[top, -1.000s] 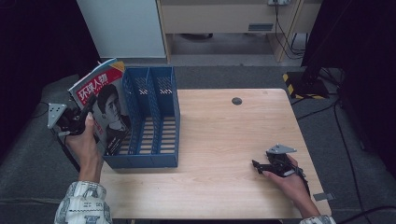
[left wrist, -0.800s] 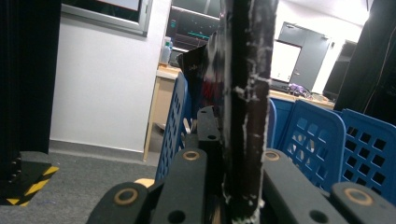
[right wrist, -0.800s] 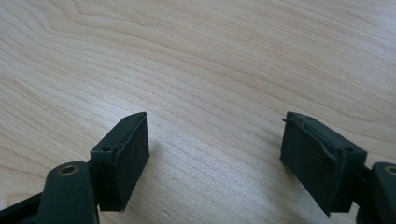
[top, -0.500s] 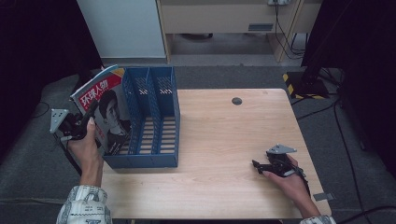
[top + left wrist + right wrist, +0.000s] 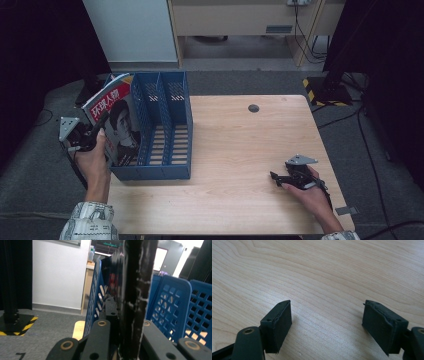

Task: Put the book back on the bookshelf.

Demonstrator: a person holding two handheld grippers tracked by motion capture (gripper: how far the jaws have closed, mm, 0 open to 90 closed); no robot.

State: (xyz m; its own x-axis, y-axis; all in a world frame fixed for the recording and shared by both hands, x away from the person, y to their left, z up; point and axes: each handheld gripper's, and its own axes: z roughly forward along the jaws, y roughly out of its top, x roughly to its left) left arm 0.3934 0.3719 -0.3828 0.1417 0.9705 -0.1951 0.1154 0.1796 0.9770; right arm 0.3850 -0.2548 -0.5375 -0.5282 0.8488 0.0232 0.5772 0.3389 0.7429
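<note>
Sinking lower than a second ago, the magazine (image 5: 116, 121) held clenched in the left gripper (image 5: 84, 139) now stands in the leftmost slot of the blue file rack (image 5: 165, 131), so the filing looks nearly done and only the release remains. The right gripper (image 5: 292, 179), jaws spread with nothing between them, rests unmoved at the near right of the pale wooden surface (image 5: 240, 150), with grey carpet and a dark room beyond
</note>
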